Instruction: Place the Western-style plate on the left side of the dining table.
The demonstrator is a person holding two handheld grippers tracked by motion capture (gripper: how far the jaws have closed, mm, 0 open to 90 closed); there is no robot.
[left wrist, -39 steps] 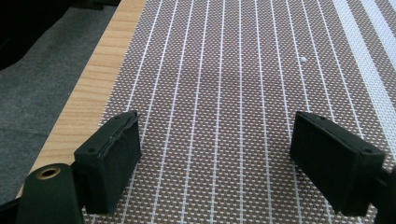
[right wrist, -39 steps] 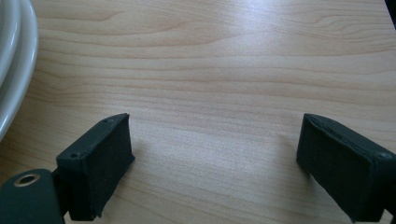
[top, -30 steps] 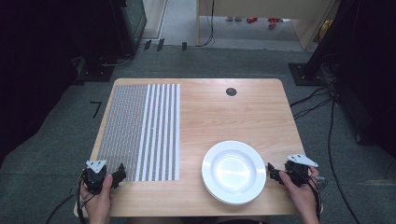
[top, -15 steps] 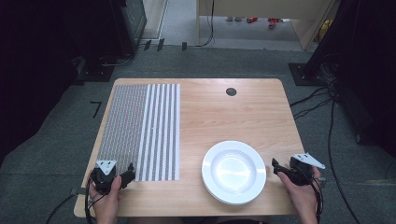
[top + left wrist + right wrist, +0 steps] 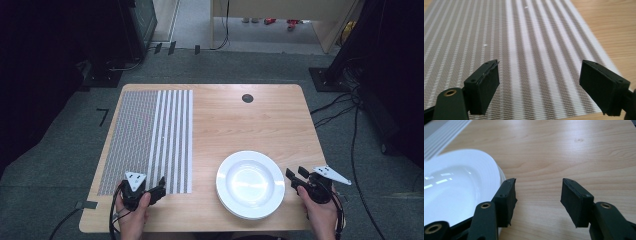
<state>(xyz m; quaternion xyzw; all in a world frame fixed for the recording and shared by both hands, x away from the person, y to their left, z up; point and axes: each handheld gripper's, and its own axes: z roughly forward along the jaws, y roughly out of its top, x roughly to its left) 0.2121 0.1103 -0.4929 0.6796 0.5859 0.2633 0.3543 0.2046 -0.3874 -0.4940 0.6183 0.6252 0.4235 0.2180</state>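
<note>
A white plate [image 5: 227,170] sits at the front right of the wooden table [image 5: 240,125]; its rim [image 5: 491,167] is at the left in the right gripper view. My right gripper [image 5: 296,173] hovers just right of the plate, not touching it. Its jaws [image 5: 539,181] have just been closing and stand partly open over bare wood with nothing between them. A grey and white striped mat [image 5: 150,135] covers the table's left side. My left gripper [image 5: 159,189] is open over the mat's near right corner [image 5: 536,30], jaws wide, holding nothing.
A small black round hole [image 5: 247,98] lies near the table's far edge. Bare wood stretches between mat and plate. Cables [image 5: 330,107] and dark stands ring the table on the floor.
The left gripper has slid right along the front edge, to the mat's near right corner. The right gripper's jaws stand narrower than before; that hand has barely moved.
</note>
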